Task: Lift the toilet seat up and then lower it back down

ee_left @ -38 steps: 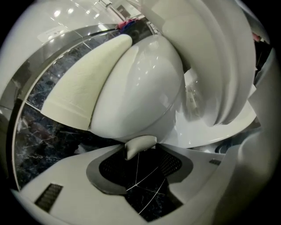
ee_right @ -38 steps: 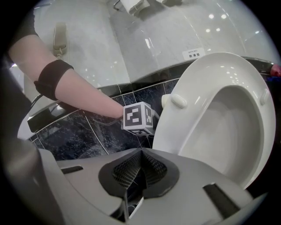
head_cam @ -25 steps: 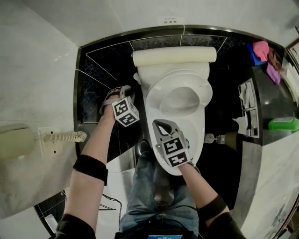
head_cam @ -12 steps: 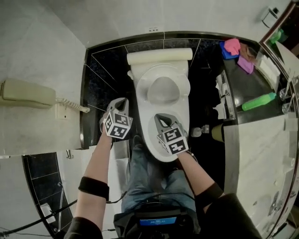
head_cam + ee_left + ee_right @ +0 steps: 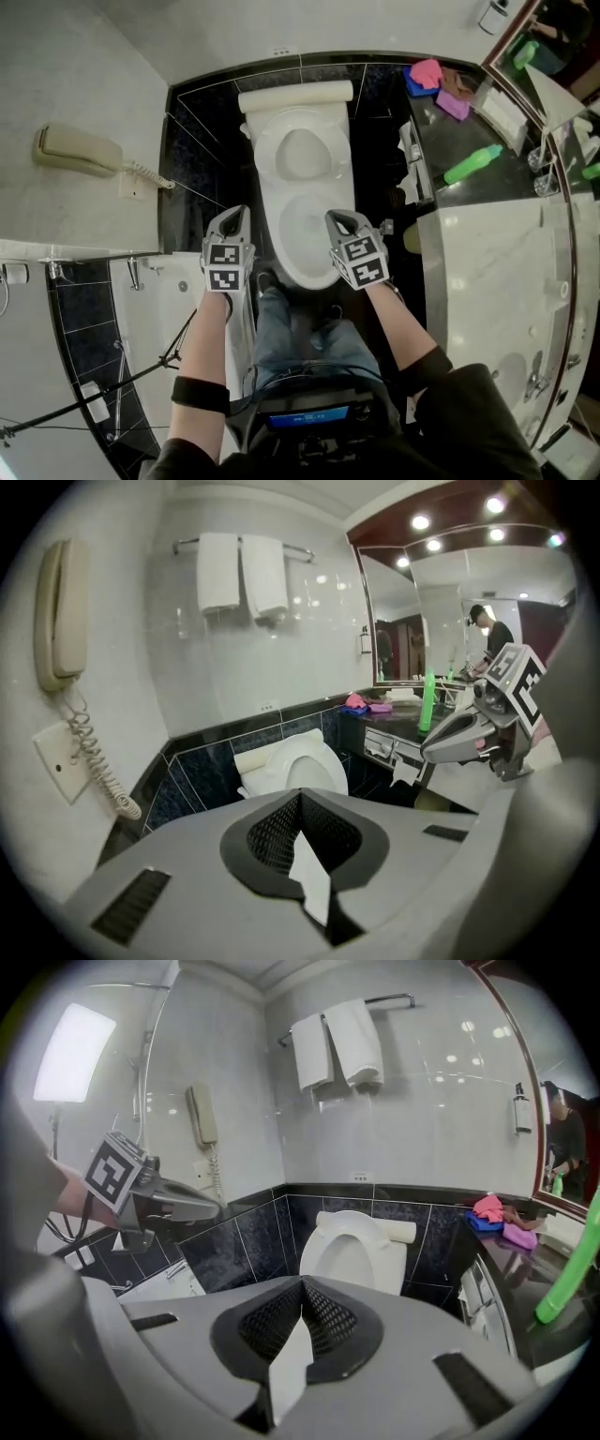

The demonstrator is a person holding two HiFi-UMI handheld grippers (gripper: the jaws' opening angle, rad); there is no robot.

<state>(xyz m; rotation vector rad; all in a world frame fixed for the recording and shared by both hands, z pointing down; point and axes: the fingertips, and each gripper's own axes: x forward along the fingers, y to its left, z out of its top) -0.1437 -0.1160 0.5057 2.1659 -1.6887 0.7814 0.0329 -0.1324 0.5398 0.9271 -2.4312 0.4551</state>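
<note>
The white toilet (image 5: 281, 253) stands against the black tiled wall, its seat (image 5: 323, 131) tipped up against the tank (image 5: 295, 94) and the bowl open below. The raised seat (image 5: 300, 761) shows upright in the left gripper view, and the seat (image 5: 352, 1241) again in the right gripper view. My left gripper (image 5: 236, 214) hovers left of the bowl, shut and empty. My right gripper (image 5: 336, 217) hovers over the bowl's right rim, also shut with nothing in it. Neither touches the toilet. Each gripper sees the other: the right gripper (image 5: 469, 733) and the left gripper (image 5: 187, 1206).
A wall phone (image 5: 80, 150) with a coiled cord hangs at the left. The marble counter (image 5: 487, 253) on the right carries a green bottle (image 5: 473, 164) and pink cloths (image 5: 427, 73). Towels (image 5: 337, 1040) hang above the toilet. My legs (image 5: 295, 337) stand before the bowl.
Both grippers have drawn back from the toilet and risen, now level with each other. The left gripper has rolled upright and its jaws have come together. The head view takes in more of the room.
</note>
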